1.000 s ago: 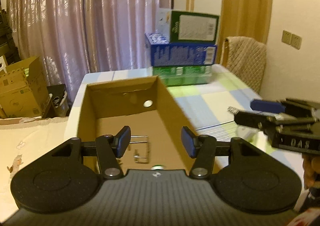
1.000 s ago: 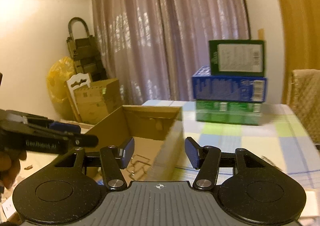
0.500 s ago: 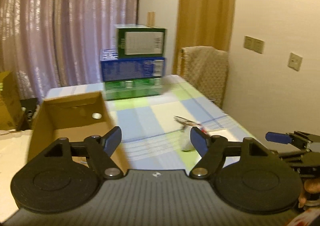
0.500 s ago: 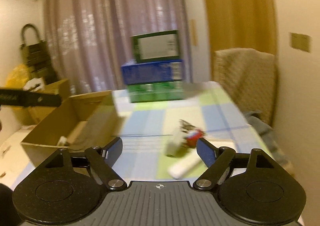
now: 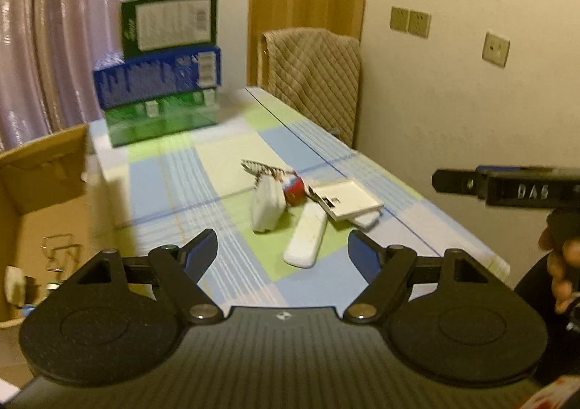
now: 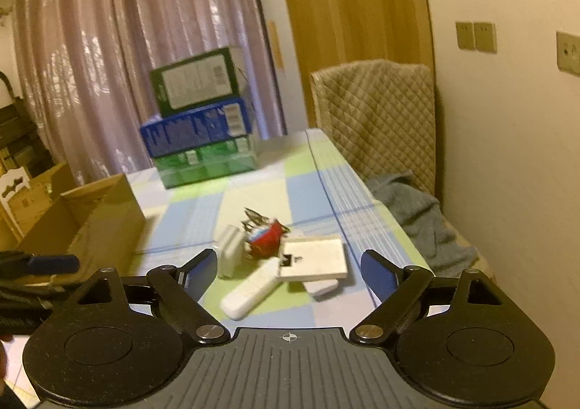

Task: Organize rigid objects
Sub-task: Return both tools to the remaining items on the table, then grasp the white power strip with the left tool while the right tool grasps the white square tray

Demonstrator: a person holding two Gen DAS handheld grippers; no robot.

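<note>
A small heap lies on the checked tablecloth (image 5: pixel 174 184): a long white bar (image 5: pixel 305 241), a white block (image 5: pixel 266 206), a red object (image 5: pixel 294 188), a flat white square box (image 5: pixel 346 198) and a metal clip (image 5: pixel 259 168). My left gripper (image 5: pixel 282 251) hovers just short of the bar, its jaws opening with nothing gripped. My right gripper (image 6: pixel 288 265) faces the same heap, bar (image 6: pixel 250 291) and flat box (image 6: pixel 313 260) ahead of it, and its jaws are also opening, empty. An open cardboard box (image 5: pixel 40 169) stands at the left and holds small items.
Three stacked cartons (image 5: pixel 163 82), green, blue and green, stand at the table's far end. A chair with a quilted cover (image 5: pixel 311 75) and a grey cloth (image 6: pixel 417 213) sit by the right table edge, close to the wall. The other gripper (image 5: pixel 507 184) shows at the right.
Both grippers swung right from over the cardboard box to the heap on the tablecloth. Their jaws have spread wider.
</note>
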